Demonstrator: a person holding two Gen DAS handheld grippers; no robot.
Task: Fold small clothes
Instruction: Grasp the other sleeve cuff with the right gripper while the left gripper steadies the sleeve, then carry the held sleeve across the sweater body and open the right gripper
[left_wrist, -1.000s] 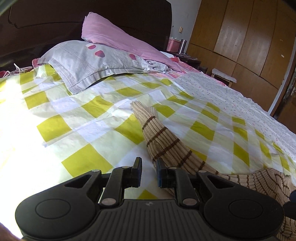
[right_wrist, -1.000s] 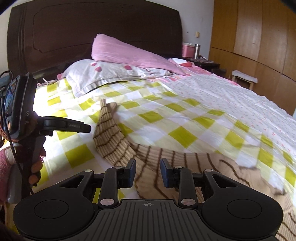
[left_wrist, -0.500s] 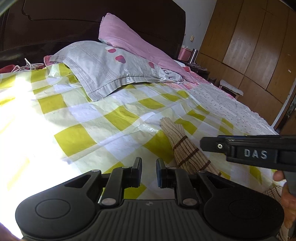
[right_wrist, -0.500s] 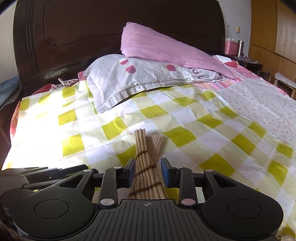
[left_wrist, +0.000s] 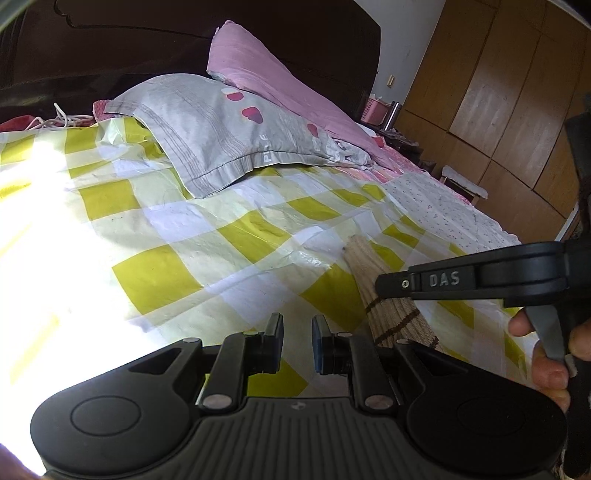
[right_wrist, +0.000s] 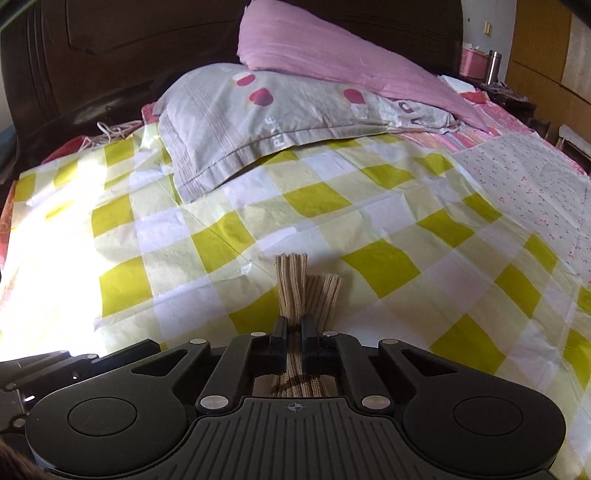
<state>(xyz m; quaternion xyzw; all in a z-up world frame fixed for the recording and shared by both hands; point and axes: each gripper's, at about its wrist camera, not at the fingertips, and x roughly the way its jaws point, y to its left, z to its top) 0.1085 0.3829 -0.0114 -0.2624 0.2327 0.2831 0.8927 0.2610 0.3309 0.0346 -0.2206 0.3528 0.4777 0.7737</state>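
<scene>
Clearly the main risk sits with the right gripper (right_wrist: 293, 330): its jaws are closed on a narrow, bunched run of the knitted garment (right_wrist: 308, 290), and only part of the knit seems to lie between the pads. A second ribbed end stands free just to the right of the jaws, so a pull could, I judge, draw one layer along and leave the other behind, skewing any fold. Ribbed knit stretches easily, so a hard tug may lengthen the piece rather than carry it. It could also drag on the checked bedsheet (right_wrist: 384, 266), whose wrinkled surface looks likely to ruck up.

The left gripper (left_wrist: 297, 343) hovers over the sheet with its jaws nearly closed and a small gap between them, nothing inside. It stands just left of the garment without touching it; if it does not pin or take the other end, the fold would probably go crooked. The person's hand (left_wrist: 546, 350) on the right tool's handle crowds in beside it, so the two tools could knock together.

The garment is beige ribbed knit with thin dark brown stripes, gathered into a long narrow strip on the yellow-and-white sheet, well short of the grey pillow (right_wrist: 258, 122). Its far ends are cut square and lie uneven, one reaching farther than the other.
</scene>
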